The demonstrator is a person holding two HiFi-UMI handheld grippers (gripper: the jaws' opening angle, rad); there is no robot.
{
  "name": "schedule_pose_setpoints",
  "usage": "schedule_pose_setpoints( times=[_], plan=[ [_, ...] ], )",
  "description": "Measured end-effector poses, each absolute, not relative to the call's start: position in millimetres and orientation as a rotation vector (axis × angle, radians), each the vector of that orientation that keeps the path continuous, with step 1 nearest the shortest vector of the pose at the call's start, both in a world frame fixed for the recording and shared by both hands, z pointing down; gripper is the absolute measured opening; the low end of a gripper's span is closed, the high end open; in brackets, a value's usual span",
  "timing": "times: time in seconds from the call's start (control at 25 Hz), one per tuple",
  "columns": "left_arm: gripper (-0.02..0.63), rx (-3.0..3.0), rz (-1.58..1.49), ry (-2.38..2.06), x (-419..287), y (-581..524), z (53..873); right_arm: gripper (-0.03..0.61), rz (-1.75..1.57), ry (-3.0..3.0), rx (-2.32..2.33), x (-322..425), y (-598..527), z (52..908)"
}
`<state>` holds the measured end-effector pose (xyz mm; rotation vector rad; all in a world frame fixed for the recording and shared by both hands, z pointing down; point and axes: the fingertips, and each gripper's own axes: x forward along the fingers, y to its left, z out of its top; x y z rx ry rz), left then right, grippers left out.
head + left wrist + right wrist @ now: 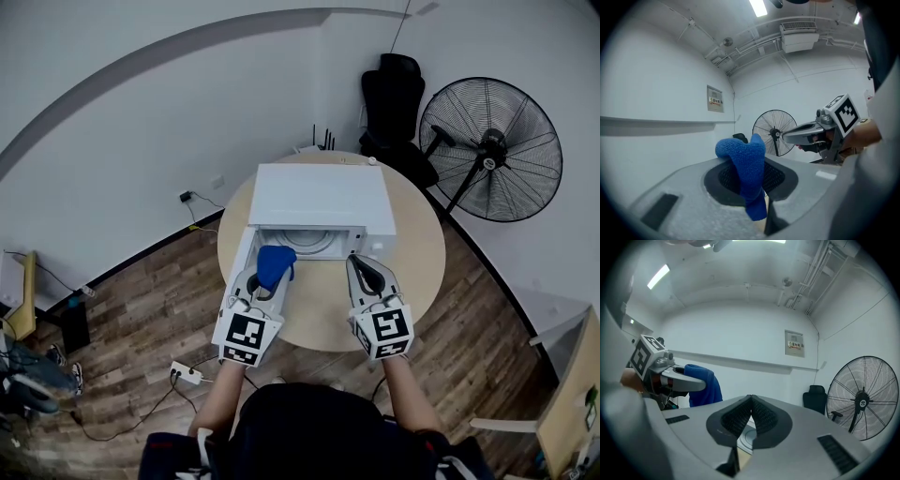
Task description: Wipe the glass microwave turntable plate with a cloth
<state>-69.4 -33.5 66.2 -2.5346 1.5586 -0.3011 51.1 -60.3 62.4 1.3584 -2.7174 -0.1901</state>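
In the head view a white microwave (323, 197) stands open on a round wooden table (422, 253). The glass turntable plate (311, 243) lies inside its cavity. My left gripper (266, 280) is shut on a blue cloth (276, 264) just in front of the opening, and the cloth (746, 164) hangs bunched between its jaws in the left gripper view. My right gripper (360, 264) is shut and empty to the right of the opening, its pads (759, 416) pressed together. A bit of the plate (747, 438) shows below them.
A black standing fan (490, 150) and a black chair (394, 103) stand behind the table at the right. A wall socket with a cable (187, 198) and a power strip (185, 374) are at the left on the wooden floor.
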Motion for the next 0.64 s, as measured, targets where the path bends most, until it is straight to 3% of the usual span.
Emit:
schedule_pose_setpoints(
  times=[0.64],
  plan=[
    [0.057,-2.535,-0.282,1.567,-65.6,-31.2,65.4,0.011,-0.179,-2.702,1.345,50.2,-62.4,68.0]
  ],
)
